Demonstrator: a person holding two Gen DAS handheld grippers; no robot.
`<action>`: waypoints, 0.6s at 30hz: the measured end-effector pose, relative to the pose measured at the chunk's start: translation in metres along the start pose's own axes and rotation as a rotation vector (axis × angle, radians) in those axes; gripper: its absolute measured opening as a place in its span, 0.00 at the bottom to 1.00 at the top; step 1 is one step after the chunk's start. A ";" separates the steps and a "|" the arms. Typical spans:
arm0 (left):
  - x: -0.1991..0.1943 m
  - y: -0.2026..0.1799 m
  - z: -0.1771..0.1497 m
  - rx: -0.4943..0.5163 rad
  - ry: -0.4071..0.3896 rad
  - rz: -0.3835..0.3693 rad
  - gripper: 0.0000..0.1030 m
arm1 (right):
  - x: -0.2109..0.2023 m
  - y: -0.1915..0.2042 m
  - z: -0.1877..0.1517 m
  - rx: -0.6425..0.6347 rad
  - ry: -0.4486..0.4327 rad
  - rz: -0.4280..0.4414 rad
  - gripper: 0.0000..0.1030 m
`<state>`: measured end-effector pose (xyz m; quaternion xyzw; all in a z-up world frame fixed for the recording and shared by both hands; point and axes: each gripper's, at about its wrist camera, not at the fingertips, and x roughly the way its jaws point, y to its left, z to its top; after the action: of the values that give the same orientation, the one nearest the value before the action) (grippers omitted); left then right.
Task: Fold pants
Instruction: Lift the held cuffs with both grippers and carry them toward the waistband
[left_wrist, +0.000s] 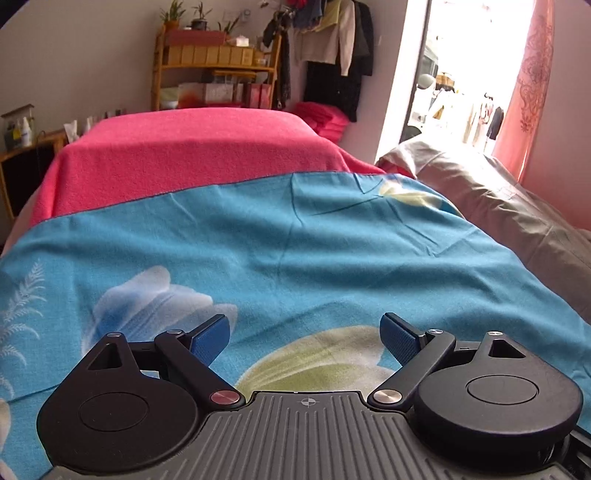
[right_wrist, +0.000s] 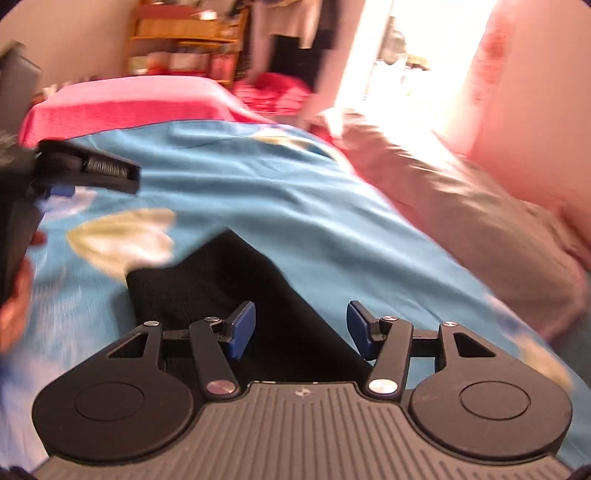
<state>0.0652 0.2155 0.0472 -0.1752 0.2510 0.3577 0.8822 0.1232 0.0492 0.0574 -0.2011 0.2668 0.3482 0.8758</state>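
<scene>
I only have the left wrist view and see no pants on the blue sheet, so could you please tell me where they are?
Observer: The black pants lie on the blue sheet, right under the right hand-held gripper.
Operator: Thank you. Is that hand-held gripper holding them?
Observer: No, its jaws stand apart with nothing pinched between them.
Operator: Can you see my left hand-held gripper from there?
Observer: Yes, the left hand-held gripper shows at the left edge of the right wrist view, over the sheet and away from the pants.
</scene>
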 end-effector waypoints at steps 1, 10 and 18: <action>-0.001 0.000 0.000 0.000 -0.004 -0.003 1.00 | 0.016 -0.002 0.005 0.023 0.021 0.012 0.58; -0.014 0.006 0.001 -0.036 -0.028 -0.042 1.00 | -0.022 0.010 -0.023 -0.034 -0.093 0.258 0.06; -0.005 -0.010 -0.005 0.043 -0.004 -0.048 1.00 | 0.065 -0.054 -0.017 0.249 0.045 0.116 0.21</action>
<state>0.0682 0.2035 0.0470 -0.1615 0.2528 0.3313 0.8946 0.1961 0.0358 0.0136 -0.0826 0.3387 0.3578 0.8663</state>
